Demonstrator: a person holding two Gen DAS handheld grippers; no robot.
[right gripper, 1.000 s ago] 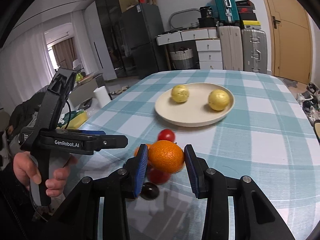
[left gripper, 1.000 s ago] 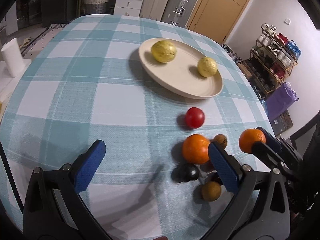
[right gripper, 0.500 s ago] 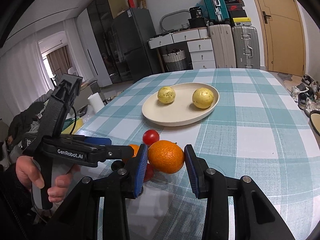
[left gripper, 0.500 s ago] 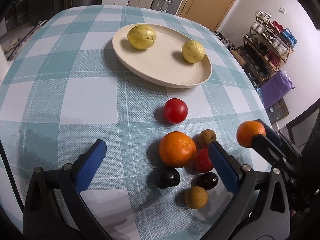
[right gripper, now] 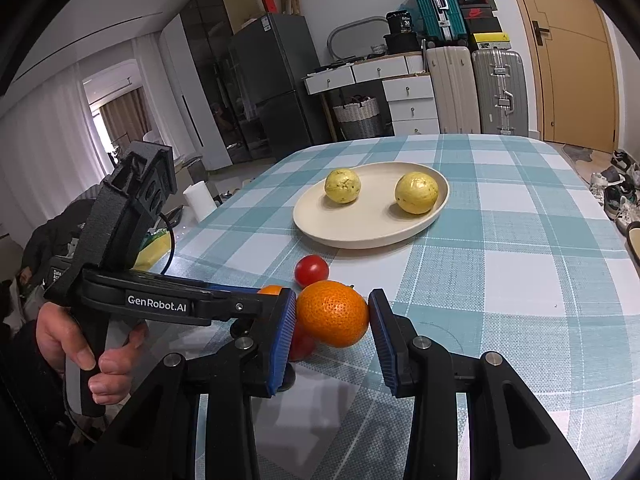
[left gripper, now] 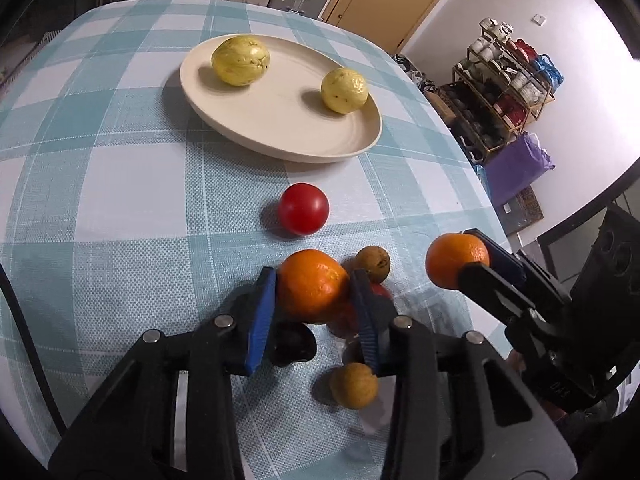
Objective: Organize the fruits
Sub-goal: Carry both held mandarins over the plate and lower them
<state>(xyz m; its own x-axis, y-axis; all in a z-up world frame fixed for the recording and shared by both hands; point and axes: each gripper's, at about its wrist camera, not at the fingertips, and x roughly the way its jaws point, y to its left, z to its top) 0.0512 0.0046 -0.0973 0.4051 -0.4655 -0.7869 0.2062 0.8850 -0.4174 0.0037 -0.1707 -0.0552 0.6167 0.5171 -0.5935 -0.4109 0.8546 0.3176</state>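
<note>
The left gripper (left gripper: 314, 300) has just closed its jaws, and the blue pads now sit against both sides of an orange (left gripper: 312, 291) on the checked tablecloth (left gripper: 120, 208), low in the middle of the left wrist view. Behind its fingers things get murky: a red fruit (left gripper: 380, 289) peeks out past the right pad, mostly covered, and a dark round fruit (left gripper: 294, 346) lies half hidden under the left finger, too shadowed to name. Two small brown fruits are clearer, one (left gripper: 373, 263) just beyond the orange, one (left gripper: 354, 385) near the bottom edge. A tomato (left gripper: 304, 209) sits alone between this cluster and the plate (left gripper: 280, 136). Over to the right gripper (right gripper: 332, 316): clamped on a second orange (right gripper: 333, 314), held clear above the cloth, lower centre of its view. From there the first orange is only a sliver behind the other tool. A hand (right gripper: 86, 350) at lower left grips the left tool's handle, the sleeve lost in the dark edge. The cream plate, upper centre in both views, holds two yellow fruits (left gripper: 241, 60) (left gripper: 345, 91), well apart, one on each side.
</note>
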